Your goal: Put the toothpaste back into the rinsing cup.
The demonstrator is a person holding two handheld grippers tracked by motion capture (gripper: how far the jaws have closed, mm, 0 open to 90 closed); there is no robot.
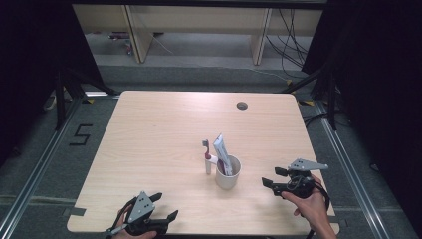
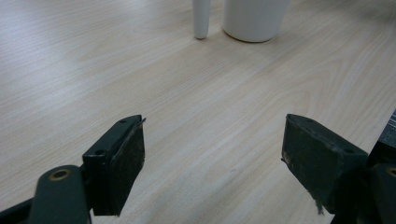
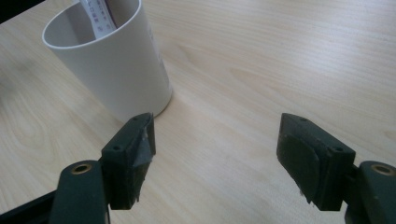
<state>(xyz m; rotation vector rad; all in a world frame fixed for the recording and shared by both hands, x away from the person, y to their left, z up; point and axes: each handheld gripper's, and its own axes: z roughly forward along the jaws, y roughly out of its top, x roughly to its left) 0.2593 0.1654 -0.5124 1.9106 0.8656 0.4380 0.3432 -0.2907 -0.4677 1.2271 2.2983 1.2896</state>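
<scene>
R gripper (image 1: 270,178) fingers apart, near cup (image 1: 228,173)

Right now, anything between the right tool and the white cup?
Nothing: bare tabletop separates the open right tool from the white cup, seen in the right gripper view.

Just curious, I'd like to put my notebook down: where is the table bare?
The table's left half and the far strip by the hole are bare. It is crowded mid-front, around the cup and toothbrush, with the right gripper close by.
</scene>
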